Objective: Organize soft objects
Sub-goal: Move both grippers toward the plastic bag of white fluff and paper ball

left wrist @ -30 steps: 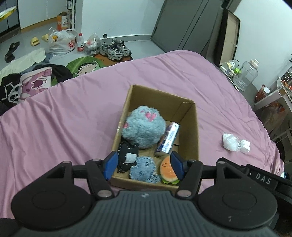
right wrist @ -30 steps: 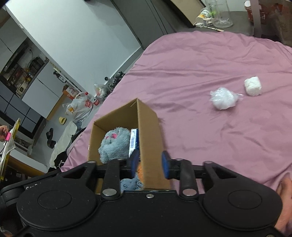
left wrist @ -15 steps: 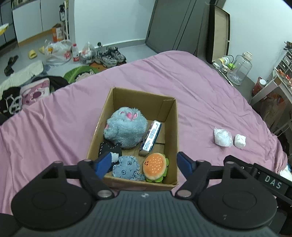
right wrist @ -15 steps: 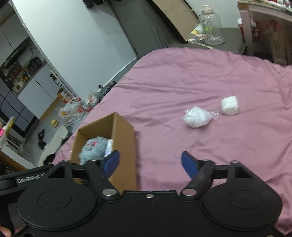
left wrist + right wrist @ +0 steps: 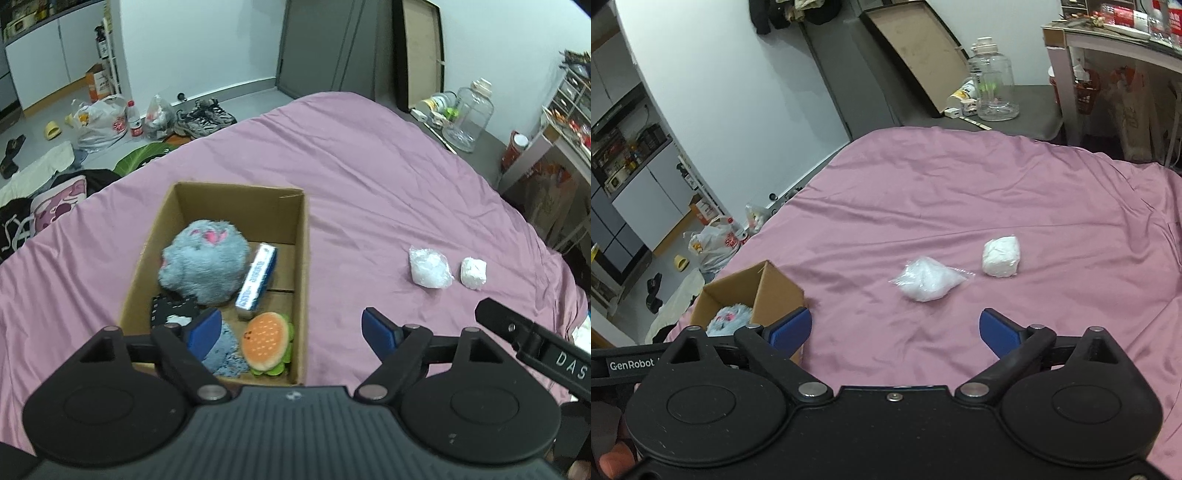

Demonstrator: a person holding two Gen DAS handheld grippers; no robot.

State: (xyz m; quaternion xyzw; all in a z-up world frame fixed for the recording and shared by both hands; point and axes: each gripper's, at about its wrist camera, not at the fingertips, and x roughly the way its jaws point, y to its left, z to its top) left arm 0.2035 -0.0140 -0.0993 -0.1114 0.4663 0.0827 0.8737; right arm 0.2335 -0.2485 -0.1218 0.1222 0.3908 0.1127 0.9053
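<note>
A cardboard box (image 5: pixel 303 266) sits on the pink bed. It holds a grey-blue plush (image 5: pixel 203 266), a blue-and-white packet (image 5: pixel 256 280), a burger plush (image 5: pixel 266 341), a small blue plush (image 5: pixel 225 354) and a black item (image 5: pixel 166 312). Two white soft bundles lie on the sheet to the right: a plastic-wrapped one (image 5: pixel 925 278) and a smaller one (image 5: pixel 1001 256). My left gripper (image 5: pixel 291 332) is open and empty above the box's near right corner. My right gripper (image 5: pixel 895 330) is open and empty, just short of the wrapped bundle. The box also shows in the right wrist view (image 5: pixel 775 288).
The pink bed sheet (image 5: pixel 369 177) runs to edges at the far side and right. Shoes (image 5: pixel 203 118), bags and clothes lie on the floor beyond. A large clear jug (image 5: pixel 995 88) and a desk (image 5: pixel 1108 40) stand past the bed's far right.
Both grippers opened wide and pulled back from the box. The right gripper let go of the box wall and swung right toward the white bundles.
</note>
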